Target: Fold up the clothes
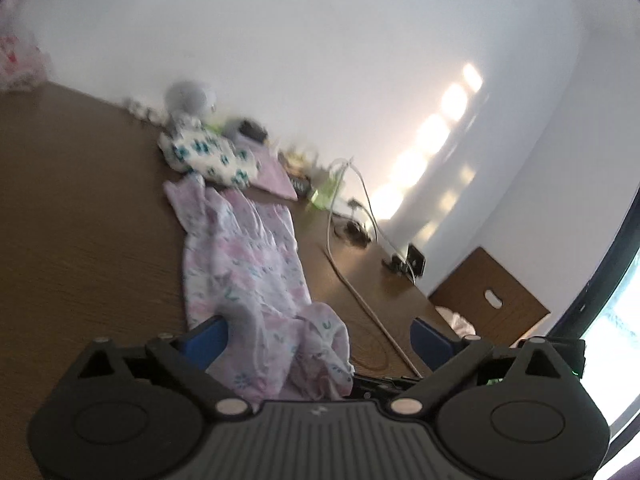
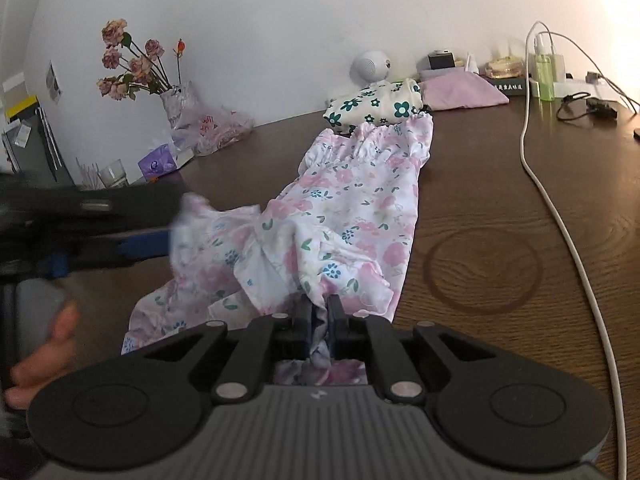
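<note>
A pink floral garment (image 2: 352, 208) lies stretched lengthwise on the brown table (image 2: 500, 184), its near end bunched and rumpled. My right gripper (image 2: 320, 312) is shut on that near end, and cloth shows pinched between the jaws. In the left wrist view the same pink floral garment (image 1: 244, 264) runs away from my left gripper (image 1: 320, 340), which stands open with its blue fingertips (image 1: 208, 340) wide apart and loose cloth lying between them. From the right wrist view, the left gripper (image 2: 148, 242) is blurred at the garment's left corner, and a hand (image 2: 44, 356) holds it.
A folded white garment with green flowers (image 2: 372, 106) and a folded pink cloth (image 2: 464, 94) sit at the far end. A white cable (image 2: 560, 220) crosses the table's right side. A vase of dried roses (image 2: 176, 100), a plastic bag and a glass (image 2: 114, 172) stand far left.
</note>
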`<state>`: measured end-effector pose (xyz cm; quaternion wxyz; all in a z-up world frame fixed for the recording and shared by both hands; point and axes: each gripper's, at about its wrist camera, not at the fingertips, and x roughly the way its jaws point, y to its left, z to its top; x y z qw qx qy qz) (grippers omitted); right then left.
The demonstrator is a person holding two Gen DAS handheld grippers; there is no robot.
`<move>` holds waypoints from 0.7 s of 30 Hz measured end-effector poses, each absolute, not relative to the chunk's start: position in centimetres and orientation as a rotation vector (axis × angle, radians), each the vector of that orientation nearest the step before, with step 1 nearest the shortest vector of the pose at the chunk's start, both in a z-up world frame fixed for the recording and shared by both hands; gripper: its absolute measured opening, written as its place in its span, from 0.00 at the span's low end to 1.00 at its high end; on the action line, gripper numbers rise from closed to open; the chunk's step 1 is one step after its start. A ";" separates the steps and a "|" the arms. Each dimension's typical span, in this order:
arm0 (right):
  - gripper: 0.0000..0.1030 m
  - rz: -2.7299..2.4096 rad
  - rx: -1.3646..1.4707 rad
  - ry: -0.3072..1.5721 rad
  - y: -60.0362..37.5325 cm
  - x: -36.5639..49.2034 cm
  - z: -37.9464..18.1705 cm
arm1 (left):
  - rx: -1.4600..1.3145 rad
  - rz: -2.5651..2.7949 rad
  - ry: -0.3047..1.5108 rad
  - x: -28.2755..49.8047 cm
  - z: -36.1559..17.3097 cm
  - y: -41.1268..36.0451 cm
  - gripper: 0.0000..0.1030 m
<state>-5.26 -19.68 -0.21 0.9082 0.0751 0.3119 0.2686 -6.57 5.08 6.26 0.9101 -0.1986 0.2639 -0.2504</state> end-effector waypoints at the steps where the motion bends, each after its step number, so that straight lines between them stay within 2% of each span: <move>1: 0.08 0.553 0.152 0.636 -19.8 -5.4 -0.1 | -0.379 -0.502 0.555 -5.9 6.1 4.3 0.94; 3: 0.08 0.549 0.146 0.620 -20.1 -5.6 0.2 | -0.315 -0.489 0.588 -4.8 5.9 2.9 0.80; 5: 0.08 0.546 0.140 0.604 -20.3 -5.9 0.5 | -0.295 -0.533 0.614 -4.1 5.6 2.3 0.19; 6: 0.08 0.544 0.137 0.596 -20.4 -6.0 0.7 | -0.300 -0.568 0.615 -4.0 5.6 2.2 0.12; 9: 0.12 0.539 0.128 0.572 -20.8 -6.4 1.1 | -0.293 -0.612 0.583 -4.1 5.6 1.8 0.17; 10: 0.21 0.538 0.125 0.564 -20.9 -6.5 1.3 | -0.281 -0.578 0.609 -3.5 5.3 1.6 0.20; 11: 0.37 0.536 0.122 0.557 -21.1 -6.6 1.4 | -0.274 -0.547 0.636 -3.0 4.9 1.5 0.20; 13: 0.46 0.533 0.116 0.541 -21.3 -6.9 1.7 | -0.280 -0.495 0.693 -2.2 4.1 1.8 0.20; 16: 0.44 0.548 0.096 0.480 -22.2 -7.2 2.8 | -0.279 -0.478 0.711 -2.0 3.7 2.0 0.24; 19: 0.20 0.578 0.063 0.538 -21.5 -5.8 2.4 | -0.276 -0.480 0.709 -2.0 3.6 2.2 0.25; 21: 0.16 0.598 0.023 0.584 -20.3 -5.1 1.9 | -0.275 -0.479 0.710 -2.0 3.6 2.2 0.25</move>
